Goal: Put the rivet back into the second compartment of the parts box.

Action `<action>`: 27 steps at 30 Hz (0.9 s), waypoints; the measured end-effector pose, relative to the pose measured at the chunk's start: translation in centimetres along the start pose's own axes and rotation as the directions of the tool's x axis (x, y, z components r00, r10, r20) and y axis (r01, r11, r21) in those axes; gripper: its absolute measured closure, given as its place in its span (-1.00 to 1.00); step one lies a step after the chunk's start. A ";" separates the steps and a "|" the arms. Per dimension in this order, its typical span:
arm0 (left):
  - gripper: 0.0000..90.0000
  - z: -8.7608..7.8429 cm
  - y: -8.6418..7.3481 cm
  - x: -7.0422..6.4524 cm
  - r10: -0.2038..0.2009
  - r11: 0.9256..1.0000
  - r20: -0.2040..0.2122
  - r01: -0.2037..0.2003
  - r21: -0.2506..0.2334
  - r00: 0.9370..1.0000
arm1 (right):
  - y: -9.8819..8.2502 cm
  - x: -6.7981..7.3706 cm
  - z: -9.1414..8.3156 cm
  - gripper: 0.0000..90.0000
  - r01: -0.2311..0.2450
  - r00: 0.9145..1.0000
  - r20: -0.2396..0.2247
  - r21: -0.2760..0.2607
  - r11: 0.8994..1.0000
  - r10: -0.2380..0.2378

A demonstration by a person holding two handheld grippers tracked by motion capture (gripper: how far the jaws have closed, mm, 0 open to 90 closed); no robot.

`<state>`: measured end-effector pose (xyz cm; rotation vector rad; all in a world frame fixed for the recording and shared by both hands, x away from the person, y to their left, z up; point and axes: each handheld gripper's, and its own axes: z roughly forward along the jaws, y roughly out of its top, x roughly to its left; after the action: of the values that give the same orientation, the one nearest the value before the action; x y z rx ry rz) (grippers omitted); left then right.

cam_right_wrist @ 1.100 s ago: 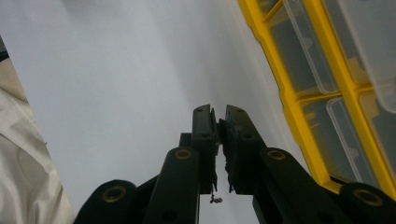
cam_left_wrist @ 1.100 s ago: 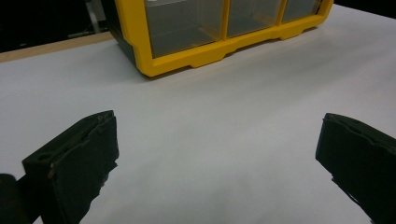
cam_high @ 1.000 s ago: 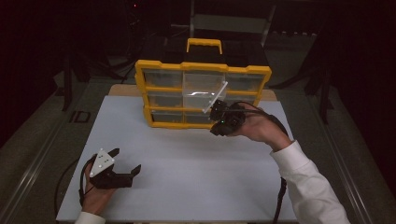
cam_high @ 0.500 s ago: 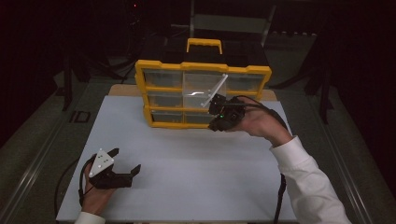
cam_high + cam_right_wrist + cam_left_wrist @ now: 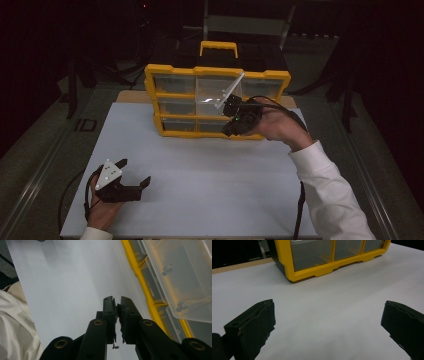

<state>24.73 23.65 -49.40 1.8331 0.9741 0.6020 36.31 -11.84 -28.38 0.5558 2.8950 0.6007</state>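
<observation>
Against the front of the yellow organizer case (image 5: pixel 180 102), the right gripper (image 5: pixel 231 106) has its jaws nearly together, seemingly pinching a tilted clear drawer (image 5: pixel 227 92) pulled from the middle column. Well short of the case, the left gripper (image 5: pixel 131 174) rests on the white table (image 5: pixel 210 175), jaws wide apart and empty

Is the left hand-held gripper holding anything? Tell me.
No: the left hand-held gripper has its jaws spread wide over the bare white table, with nothing between them.
</observation>
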 end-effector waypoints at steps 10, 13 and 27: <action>-1.00 0.0 0.0 0.0 0.000 1.000 0.001 0.000 0.000 1.000 | 0.4 -0.6 -0.9 0.85 -0.006 1.000 -0.004 -0.005 1.000 0.006; -1.00 0.0 0.0 0.0 0.000 1.000 0.001 0.000 0.001 1.000 | 0.6 -0.6 -1.2 0.85 0.004 1.000 -0.007 -0.008 1.000 -0.004; -1.00 0.1 0.0 -0.1 0.000 1.000 0.004 0.000 0.002 1.000 | 2.0 -1.1 -2.8 0.85 0.008 1.000 -0.008 -0.030 1.000 -0.009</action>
<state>24.76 23.56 -49.44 1.8347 0.9729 0.5978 37.46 -11.53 -24.96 0.5382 2.8899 0.6453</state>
